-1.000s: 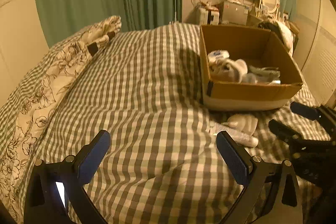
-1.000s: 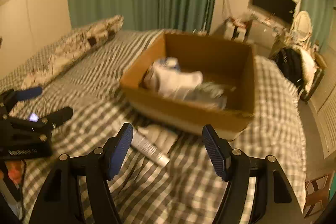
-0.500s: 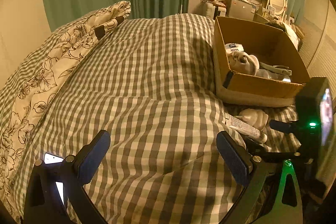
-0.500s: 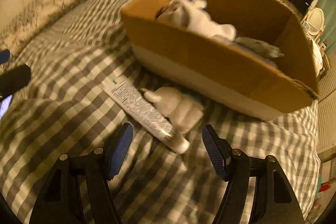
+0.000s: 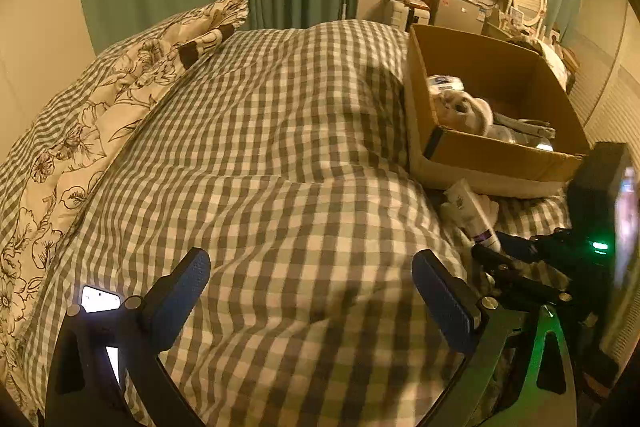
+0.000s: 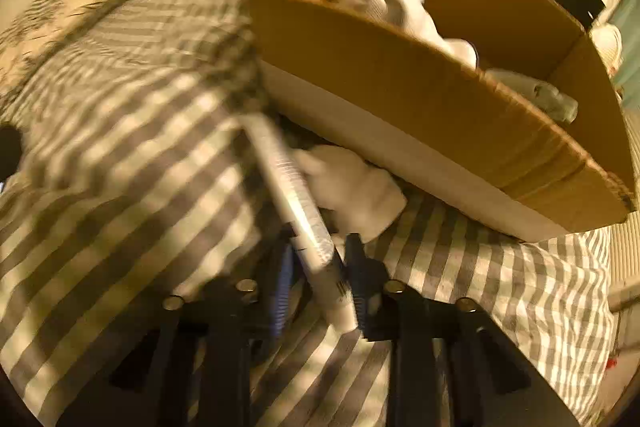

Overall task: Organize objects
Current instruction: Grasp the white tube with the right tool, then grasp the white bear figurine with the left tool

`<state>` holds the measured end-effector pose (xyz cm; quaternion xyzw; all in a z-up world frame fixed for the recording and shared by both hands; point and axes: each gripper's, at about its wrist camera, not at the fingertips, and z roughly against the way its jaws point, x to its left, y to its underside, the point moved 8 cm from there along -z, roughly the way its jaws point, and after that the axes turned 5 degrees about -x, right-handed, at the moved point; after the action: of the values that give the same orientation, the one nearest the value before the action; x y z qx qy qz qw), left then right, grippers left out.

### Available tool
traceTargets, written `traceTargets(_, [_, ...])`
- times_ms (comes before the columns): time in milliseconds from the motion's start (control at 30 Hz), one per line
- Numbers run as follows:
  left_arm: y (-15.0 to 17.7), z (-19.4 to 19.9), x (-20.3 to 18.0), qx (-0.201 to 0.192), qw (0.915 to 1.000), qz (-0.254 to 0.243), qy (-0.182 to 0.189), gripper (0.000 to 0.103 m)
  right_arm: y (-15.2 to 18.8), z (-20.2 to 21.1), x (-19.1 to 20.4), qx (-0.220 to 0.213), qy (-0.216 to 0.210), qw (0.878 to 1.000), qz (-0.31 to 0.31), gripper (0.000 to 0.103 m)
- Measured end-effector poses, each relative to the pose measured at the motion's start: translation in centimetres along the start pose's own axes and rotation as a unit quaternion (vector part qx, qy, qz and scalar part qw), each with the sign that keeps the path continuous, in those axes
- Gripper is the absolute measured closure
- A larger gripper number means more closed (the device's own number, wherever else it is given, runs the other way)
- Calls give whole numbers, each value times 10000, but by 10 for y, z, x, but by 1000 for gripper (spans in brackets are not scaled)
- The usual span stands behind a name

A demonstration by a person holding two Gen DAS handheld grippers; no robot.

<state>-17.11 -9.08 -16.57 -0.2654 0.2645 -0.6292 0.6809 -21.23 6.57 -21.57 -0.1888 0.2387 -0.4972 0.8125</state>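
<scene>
We can read no brand or label: the print on the white tube (image 6: pixel 298 203) is smeared by blur in the right wrist view and too small in the left wrist view, and a blue-and-white label on a pack (image 5: pixel 444 81) in the cardboard box (image 6: pixel 400 95) is also illegible.

Our right gripper (image 6: pixel 320 267) has its 2 jaws closing on the cap end of the tube, and the pads already look pressed against it. The tube lies on the checked bedspread (image 5: pixel 280 167), slanting up towards the box's near left corner. Just beside it, touching it, sits a pale soft item (image 6: pixel 352 187) whose far side is tucked under the shadow of the box.

Our left gripper (image 5: pixel 310 291) hangs over bare bedspread with its jaws wide apart and nothing between them.

The box holds a plush toy (image 5: pixel 464 109) and grey items we cannot identify; its wall hides their lower parts. A floral pillow (image 5: pixel 120 95) borders the bed's left side. Between pillow and box the bedspread lies open.
</scene>
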Motion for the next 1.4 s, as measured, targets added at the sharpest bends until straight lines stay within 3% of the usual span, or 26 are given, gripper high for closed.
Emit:
traceTargets(200, [-4, 5, -30, 9, 9996, -233, 184, 0, 0, 61, -27, -586, -134, 9973, -428, 86])
traceTargets(400, [-13, 1, -83, 41, 9977, -480, 487, 0, 13, 108, -69, -1002, -62, 9907, -919, 86])
traceTargets(533, [-12, -15, -119, 166, 9968, -433, 644, 0, 13, 109, -91, -1005, 19, 9880, -1170, 86])
traceTargets(667, [-6, -37, -142, 263, 9971, -517, 498, 0, 23, 100, -108, -908, 19, 9847, -1485, 86])
traceTargets(800, [-1, -61, -153, 481, 9964, -534, 451, 0, 28, 95, -119, -983, -144, 9809, -1673, 86])
traceTargets(1100, [2, -108, -166, 569, 9972, -338, 347, 0, 38, 76, -127, -934, -452, 9742, -2004, 86])
traceTargets(1233, [1, -117, -171, 561, 9968, -475, 304, 2, 40, 72, -127, -924, -524, 9728, -2057, 86])
traceTargets(1400, [1, -118, -169, 560, 9969, -463, 291, 22, 42, 71, -127, -911, -502, 9730, -2062, 86])
